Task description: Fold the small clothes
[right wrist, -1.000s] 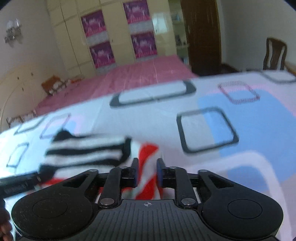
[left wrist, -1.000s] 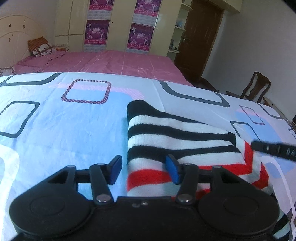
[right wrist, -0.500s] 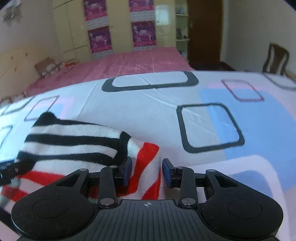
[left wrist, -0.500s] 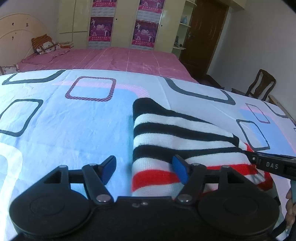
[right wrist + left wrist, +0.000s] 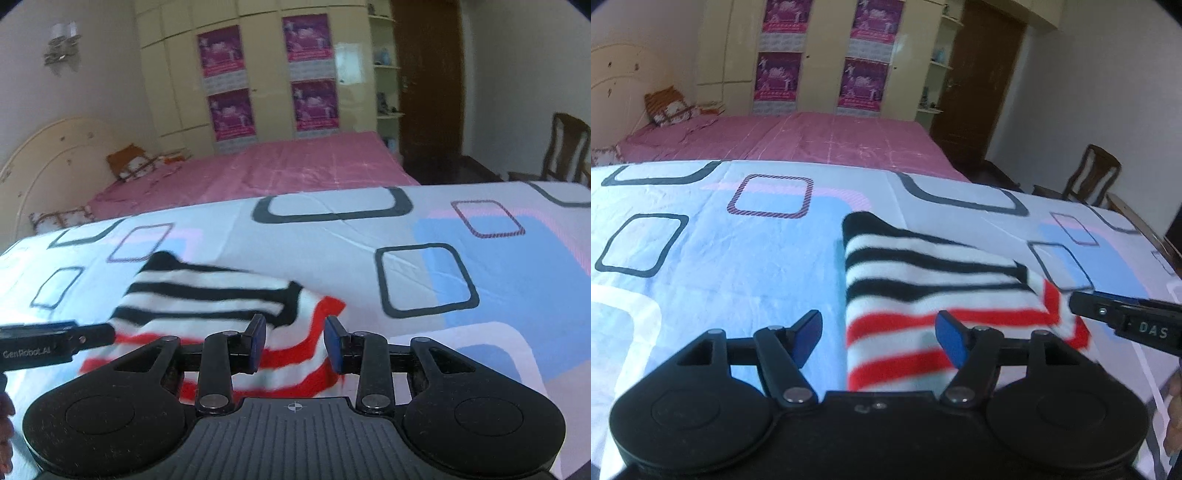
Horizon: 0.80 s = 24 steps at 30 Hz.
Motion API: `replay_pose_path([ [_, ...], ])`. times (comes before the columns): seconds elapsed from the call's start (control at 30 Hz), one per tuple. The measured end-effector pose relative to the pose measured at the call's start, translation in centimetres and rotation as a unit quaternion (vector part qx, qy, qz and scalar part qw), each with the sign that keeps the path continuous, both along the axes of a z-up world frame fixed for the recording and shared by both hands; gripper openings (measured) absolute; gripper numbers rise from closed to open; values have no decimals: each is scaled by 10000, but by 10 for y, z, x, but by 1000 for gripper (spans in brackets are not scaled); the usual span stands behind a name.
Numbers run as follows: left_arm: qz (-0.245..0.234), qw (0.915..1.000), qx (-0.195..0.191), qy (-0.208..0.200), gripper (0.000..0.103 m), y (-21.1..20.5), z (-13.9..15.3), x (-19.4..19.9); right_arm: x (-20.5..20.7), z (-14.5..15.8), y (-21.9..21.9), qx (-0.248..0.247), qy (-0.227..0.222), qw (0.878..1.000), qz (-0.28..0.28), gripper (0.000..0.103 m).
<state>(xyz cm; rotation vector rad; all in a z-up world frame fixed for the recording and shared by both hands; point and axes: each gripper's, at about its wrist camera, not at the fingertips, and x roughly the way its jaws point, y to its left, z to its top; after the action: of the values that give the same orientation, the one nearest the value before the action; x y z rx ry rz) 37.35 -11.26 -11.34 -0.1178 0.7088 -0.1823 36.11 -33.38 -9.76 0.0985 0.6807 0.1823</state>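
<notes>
Hovering over the striped knit garment (image 5: 923, 280) lying folded on the patterned bedsheet (image 5: 720, 266), I hold my left gripper (image 5: 879, 338) wide apart and my right gripper (image 5: 293, 345) moderately parted, both gripping nothing. If either pad snags the loose red-striped edge, I judge the fold could spring apart.

Folded garment (image 5: 923, 295) lies on the sheet (image 5: 720, 266) ahead of both grippers' fingers; bed (image 5: 295, 166) sits behind it, chair (image 5: 565, 147) far right.

Pink bed (image 5: 820, 140), cream wardrobe (image 5: 266, 70) (purple posters), wooden chair (image 5: 1093, 177).
</notes>
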Motion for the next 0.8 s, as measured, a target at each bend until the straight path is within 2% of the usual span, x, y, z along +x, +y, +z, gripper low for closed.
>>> replay_pose_path([
  [0.1,-106,9999,10,65,67,-5,-5,-16,-15,-4,7,-156,25,9998,152,35],
  [0.2,-95,9998,175,52,68,-8,-16,-26,-25,-17,9,-324,180,9992,167,35],
  [0.27,7,9999,26,140,68,-3,-23,-25,-26,-29,6,-444,317,9985,71,34],
  [0.33,18,9998,-21,180,69,-1,-28,-23,-23,-39,-1,-319,454,9985,11,35],
  [0.4,-55,9999,132,80,69,-3,-30,-24,-21,-44,-5,-154,468,9988,-16,35],
  [0.5,-27,9999,61,136,68,0,-24,-25,-21,-39,-7,-80,514,9986,-32,35],
  [0.57,-18,9999,139,33,65,0,-16,-34,-29,-29,-11,18,453,9990,-31,35],
  [0.67,-65,9999,132,-79,65,3,-10,-51,-47,-16,-14,92,329,9994,6,35],
  [0.8,-160,9999,45,0,65,7,-5,-69,-72,-7,-14,93,250,9996,2,35],
])
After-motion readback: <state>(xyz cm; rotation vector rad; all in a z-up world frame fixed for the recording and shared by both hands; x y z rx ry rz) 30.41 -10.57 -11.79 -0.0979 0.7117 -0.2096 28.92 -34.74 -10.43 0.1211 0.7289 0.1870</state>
